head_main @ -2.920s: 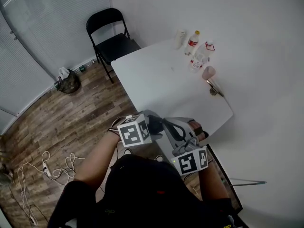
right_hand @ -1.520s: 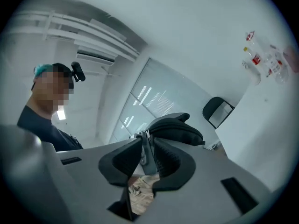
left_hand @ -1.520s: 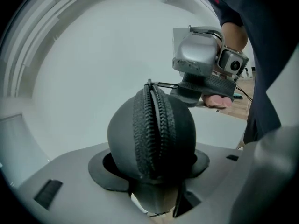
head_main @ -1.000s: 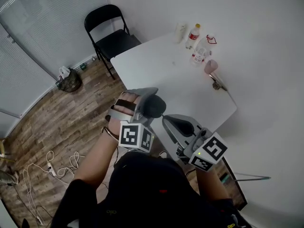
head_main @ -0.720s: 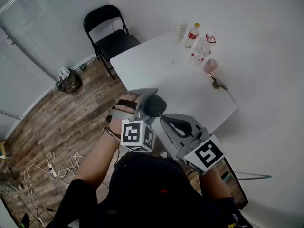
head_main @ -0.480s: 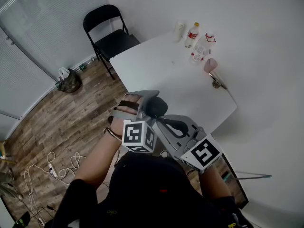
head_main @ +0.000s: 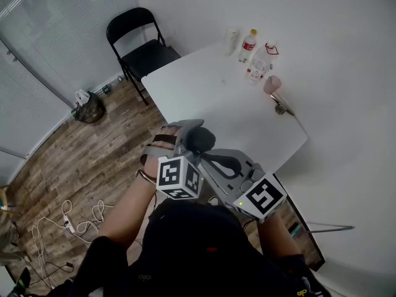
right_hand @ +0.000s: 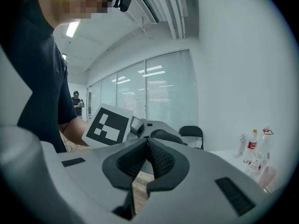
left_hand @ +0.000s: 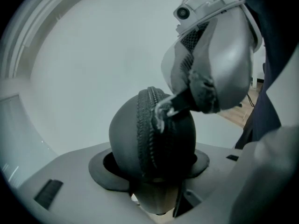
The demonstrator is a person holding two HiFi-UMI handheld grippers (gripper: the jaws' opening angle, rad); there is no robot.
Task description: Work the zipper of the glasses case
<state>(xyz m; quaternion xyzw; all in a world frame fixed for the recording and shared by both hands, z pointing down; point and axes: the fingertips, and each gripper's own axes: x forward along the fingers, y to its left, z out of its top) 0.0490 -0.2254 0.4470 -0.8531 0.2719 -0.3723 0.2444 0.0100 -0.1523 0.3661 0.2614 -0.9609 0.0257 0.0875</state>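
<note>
White table (head_main: pixel 204 98) lies ahead of me with nothing of the job on it; the work is up in the air. My left gripper (left_hand: pixel 150 164) is clamped on the dark glasses case (left_hand: pixel 135 134), zipper (left_hand: pixel 147 139) facing me. My right gripper (left_hand: pixel 180 101) is pinched together on the zipper pull (left_hand: pixel 162 113). The seam looks closed where it shows, so I judge the run is yet to do. Both zipper ends are hidden.
</note>
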